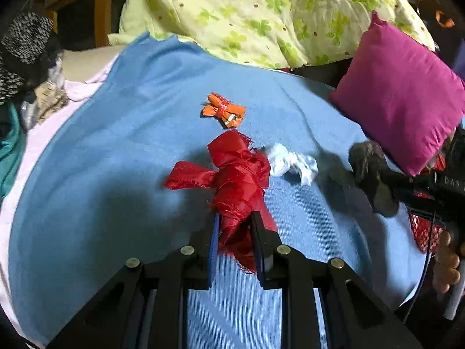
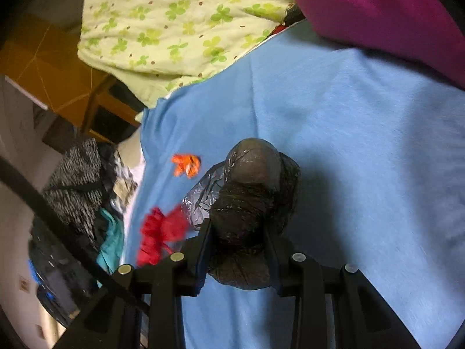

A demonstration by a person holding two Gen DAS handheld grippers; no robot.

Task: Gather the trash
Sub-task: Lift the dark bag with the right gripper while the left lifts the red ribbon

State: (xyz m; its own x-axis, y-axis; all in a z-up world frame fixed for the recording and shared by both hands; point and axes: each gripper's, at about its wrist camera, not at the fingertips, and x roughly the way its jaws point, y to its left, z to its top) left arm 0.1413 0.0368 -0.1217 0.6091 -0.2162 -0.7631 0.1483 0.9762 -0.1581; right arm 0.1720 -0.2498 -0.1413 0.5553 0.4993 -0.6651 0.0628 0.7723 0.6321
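At the far left edge of the bed, a heap of clothes (image 1: 32, 67) lies jumbled beside the blue sheet (image 1: 116, 145), with a black-and-white knit piece on top. The blue sheet covers most of the bed, and a green clover-print quilt (image 1: 247, 14) is bunched along its far side.

The left tongs (image 1: 234, 232) are pinching a knotted red cloth scrap (image 1: 235, 174): its lower end is caught between the two fingers, and the rest sticks out ahead of the tips over the sheet, with one loose tail pointing left. Beyond it, well apart from the tongs, an orange wrapper (image 1: 223, 110) tied into a bundle lies on the sheet. Just to the right of the red scrap, touching or nearly touching it, sits a crumpled white tissue (image 1: 293, 165).

Further right, the right tongs (image 2: 239, 241) are pinching a dark plastic bag bundle (image 2: 252, 203), which bulges out between and ahead of the fingers; a clear flap hangs from its left side. In the left wrist view that bundle (image 1: 372, 174) is above the sheet, near the tissue. A magenta pillow (image 1: 401, 96) rests at the right side of the bed, and a red mesh basket (image 1: 424, 229) shows partly behind the right tongs.
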